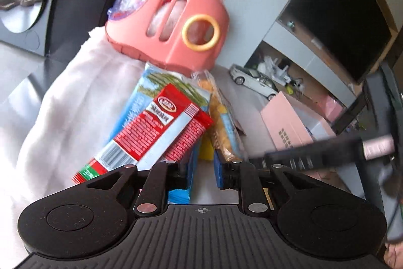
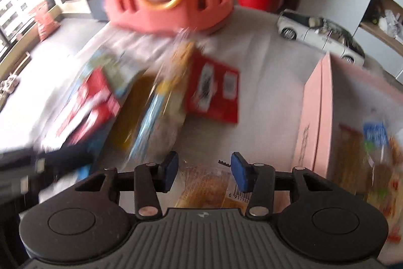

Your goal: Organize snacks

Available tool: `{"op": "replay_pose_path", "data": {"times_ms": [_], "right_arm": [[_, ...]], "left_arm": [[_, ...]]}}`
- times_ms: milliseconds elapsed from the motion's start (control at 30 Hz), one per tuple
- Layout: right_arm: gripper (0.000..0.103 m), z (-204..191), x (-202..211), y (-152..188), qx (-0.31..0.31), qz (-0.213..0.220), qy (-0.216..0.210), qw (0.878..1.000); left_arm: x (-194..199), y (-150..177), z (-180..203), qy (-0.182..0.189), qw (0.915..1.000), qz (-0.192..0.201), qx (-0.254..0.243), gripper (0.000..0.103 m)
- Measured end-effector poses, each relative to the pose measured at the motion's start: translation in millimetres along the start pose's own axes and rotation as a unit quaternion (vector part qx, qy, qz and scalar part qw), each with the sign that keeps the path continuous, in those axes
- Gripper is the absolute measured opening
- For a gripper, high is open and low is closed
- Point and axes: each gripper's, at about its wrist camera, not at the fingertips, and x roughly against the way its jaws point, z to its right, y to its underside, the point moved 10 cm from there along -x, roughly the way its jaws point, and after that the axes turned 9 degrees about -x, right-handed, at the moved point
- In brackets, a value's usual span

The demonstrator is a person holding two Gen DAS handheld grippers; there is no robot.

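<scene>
Two claws | left claw (image 1: 202, 168) nearly closed, grip unclear | right claw (image 2: 204, 169) open over blurred snack packet (image 2: 206, 190)

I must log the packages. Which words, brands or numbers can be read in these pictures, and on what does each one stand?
"6 91198", beside a barcode, cut off: clear snack packet under the right claw.
Logo and white characters: red snack packet, too small to read.
Dark characters: pink box, blurred.
Print on the other red packet: blurred.

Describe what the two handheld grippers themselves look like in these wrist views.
Both the left gripper and the right gripper match: black ribbed plastic base, two round black discs, black linkage arms with silver rivets, and blue-padded fingers. A small crosshair mark sits at the centre of the base.
</scene>
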Motion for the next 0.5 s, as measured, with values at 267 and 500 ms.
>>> {"op": "replay_pose_path", "data": {"times_ms": [267, 500], "right_arm": [[0.047, -17, 38, 27, -0.027, -0.029, -0.105, 0.994], [0.086, -4, 32, -55, -0.064, 0.055, -0.059, 0.995]], "left_arm": [[32, 3, 13, -0.018, 0.9996, -0.007, -0.021, 0.021], [31, 4, 26, -0.035, 0.9967, -0.014, -0.072, 0.021]]}}
